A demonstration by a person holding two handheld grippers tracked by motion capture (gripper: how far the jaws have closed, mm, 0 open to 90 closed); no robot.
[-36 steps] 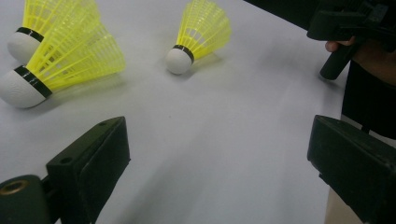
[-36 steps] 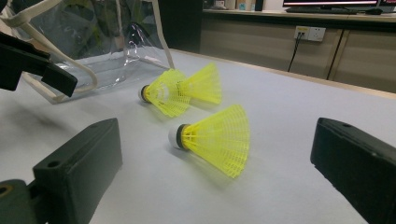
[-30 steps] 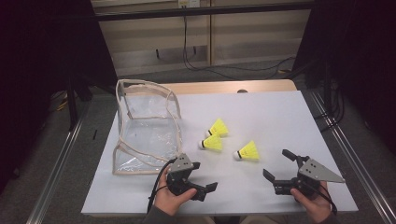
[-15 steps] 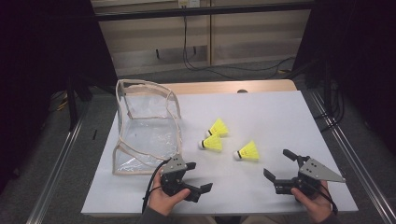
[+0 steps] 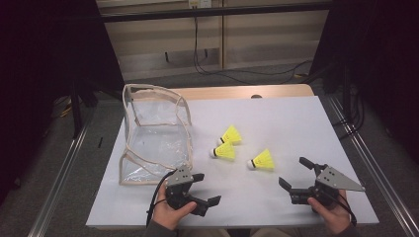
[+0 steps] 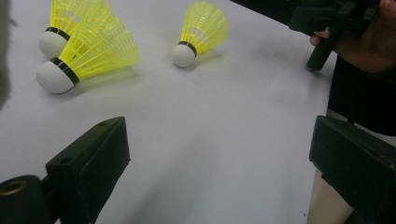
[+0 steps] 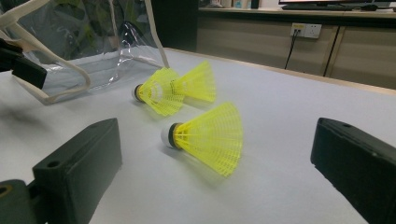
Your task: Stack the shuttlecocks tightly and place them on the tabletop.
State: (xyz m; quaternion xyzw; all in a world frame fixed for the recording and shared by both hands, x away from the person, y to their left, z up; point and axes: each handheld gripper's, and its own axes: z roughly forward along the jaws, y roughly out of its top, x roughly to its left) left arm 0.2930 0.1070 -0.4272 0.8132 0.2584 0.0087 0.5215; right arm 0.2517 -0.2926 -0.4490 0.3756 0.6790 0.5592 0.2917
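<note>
White surface [image 5: 296, 123]: nearest shuttlecock [image 5: 261, 160] just ahead of right tongs [image 5: 297, 175], light, crushable skirt; grip cork. Left tongs [image 5: 206, 189] and right both open, empty.

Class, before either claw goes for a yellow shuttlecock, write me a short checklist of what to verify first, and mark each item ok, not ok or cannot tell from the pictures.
1. Right claw open, jaws wide apart with nothing between them: ok.
2. Left claw open and empty: ok.
3. Nearest yellow plastic shuttlecock with a white cork tip lies apart from the other two, with bare white table around it: ok.
4. The other two shuttlecocks lie close together; whether they touch: cannot tell.
5. Clear plastic bag with beige trim stands open beside the shuttlecocks: ok.
6. Bag held steady: not ok, neither claw touches it.
</note>
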